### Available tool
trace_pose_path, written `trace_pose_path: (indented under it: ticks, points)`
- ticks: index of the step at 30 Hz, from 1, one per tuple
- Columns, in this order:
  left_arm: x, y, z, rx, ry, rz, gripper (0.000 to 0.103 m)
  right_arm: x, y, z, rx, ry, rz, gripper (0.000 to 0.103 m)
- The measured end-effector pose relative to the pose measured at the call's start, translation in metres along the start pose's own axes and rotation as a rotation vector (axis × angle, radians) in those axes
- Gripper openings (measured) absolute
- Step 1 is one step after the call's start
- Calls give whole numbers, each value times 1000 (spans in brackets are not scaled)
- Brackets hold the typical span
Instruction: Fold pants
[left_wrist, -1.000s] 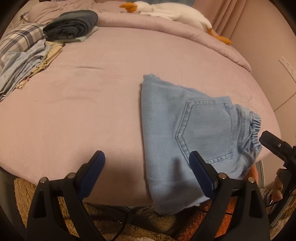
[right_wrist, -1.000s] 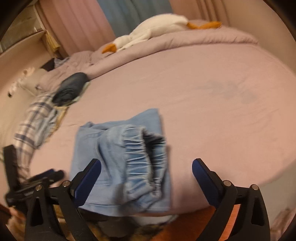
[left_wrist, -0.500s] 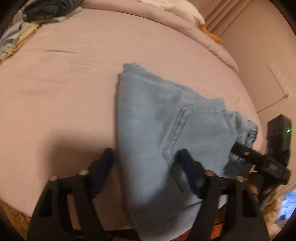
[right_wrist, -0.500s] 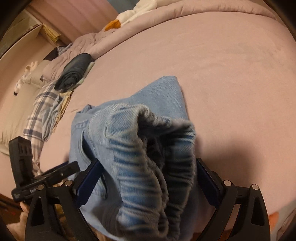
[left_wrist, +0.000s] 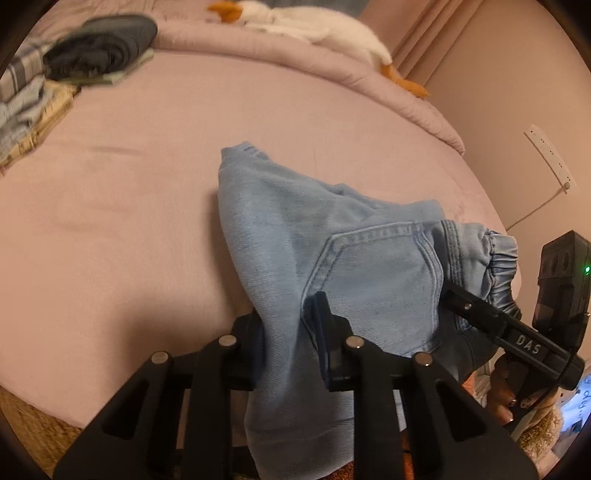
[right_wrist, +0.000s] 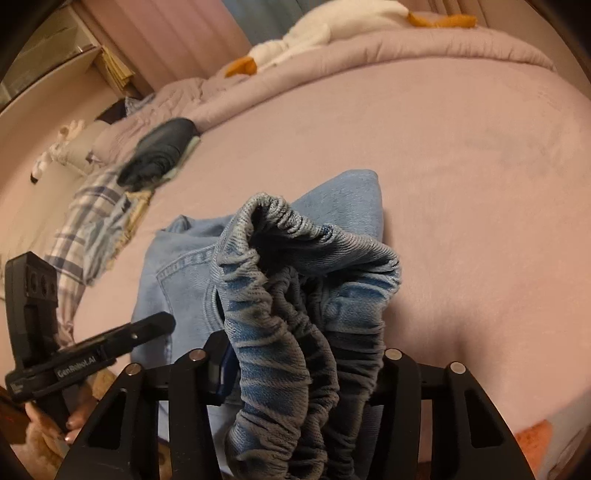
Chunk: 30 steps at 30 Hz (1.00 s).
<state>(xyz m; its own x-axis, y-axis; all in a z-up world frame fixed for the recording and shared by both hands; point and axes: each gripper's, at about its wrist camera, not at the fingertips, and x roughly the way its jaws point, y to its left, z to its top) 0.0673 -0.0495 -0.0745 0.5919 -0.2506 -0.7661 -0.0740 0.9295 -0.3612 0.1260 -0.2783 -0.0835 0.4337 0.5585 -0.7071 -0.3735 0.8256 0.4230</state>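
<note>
Light blue denim pants (left_wrist: 332, 240) lie folded on the pink bed (left_wrist: 147, 203), back pocket up, near the front edge. My left gripper (left_wrist: 288, 332) is closing on the hem-side edge of the pants, and the denim is pinched between its fingers. In the right wrist view the gathered elastic waistband (right_wrist: 295, 295) bulges up between the fingers of my right gripper (right_wrist: 301, 358), which is closing on it. The right gripper's finger (left_wrist: 476, 314) reaches under the waistband in the left wrist view. The left gripper (right_wrist: 147, 328) shows at the pants' left side.
A pile of folded clothes, a dark rolled garment (left_wrist: 99, 44) and plaid shirts (right_wrist: 85, 229), lies at the bed's far left. A white goose plush (left_wrist: 314, 26) rests on the rolled duvet at the back. A power strip (left_wrist: 550, 162) hangs on the right wall.
Both grippers moved forward onto the pants and closed from wide open. The left one now pinches the near edge; the waistband fills the right one and has risen off the bed.
</note>
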Motion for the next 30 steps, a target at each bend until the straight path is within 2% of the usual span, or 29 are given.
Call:
trace_pose_path:
  ticks: [6, 13, 22, 27, 30]
  points:
    - [-30, 2, 19, 32, -83, -7, 23, -18, 19, 21, -32, -65, 26, 52]
    - [-21, 15, 54, 32, -130, 7, 24, -9, 33, 53, -78, -103, 10, 52]
    - [18, 33, 94, -2, -99, 26, 23, 30, 26, 84, -47, -63, -36, 52]
    - [40, 44, 98, -23, -67, 39, 24, 49, 19, 88, -28, -24, -45, 52]
    - [60, 53, 94, -51, -13, 57, 24, 63, 12, 85, 6, 12, -49, 52]
